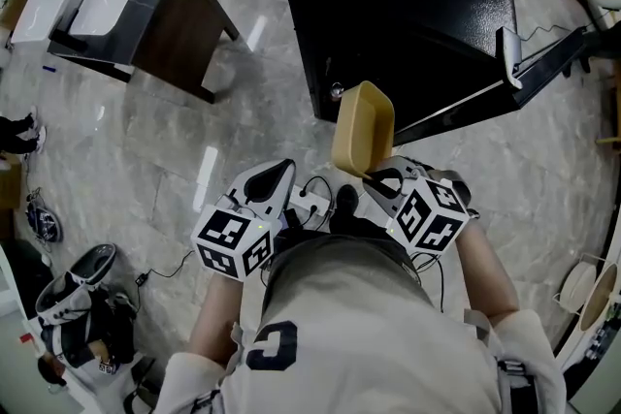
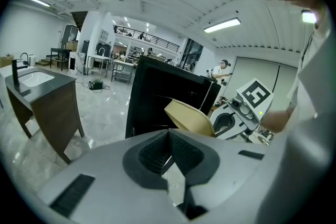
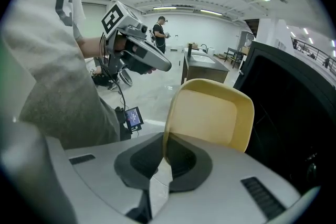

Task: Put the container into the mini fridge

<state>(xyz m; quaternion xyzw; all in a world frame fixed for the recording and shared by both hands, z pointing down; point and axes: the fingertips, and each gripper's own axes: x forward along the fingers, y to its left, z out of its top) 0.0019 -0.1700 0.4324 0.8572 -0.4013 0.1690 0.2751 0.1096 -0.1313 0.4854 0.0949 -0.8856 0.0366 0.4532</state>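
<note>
Tan rectangular plastic container [image 1: 361, 126], seen on edge at frame centre, one rim wall clamped in the narrowly closed right gripper [image 3: 164, 152], presumably for carrying to the black mini fridge [image 1: 408, 5] just above it; left gripper [image 2: 169, 136] closed on nothing

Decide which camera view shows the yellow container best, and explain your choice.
The right gripper view: the yellow container sits large and central, its inside facing the camera, one wall pinched by the right gripper. The head view shows it small, from above. The left gripper view shows it small and partly hidden.
</note>
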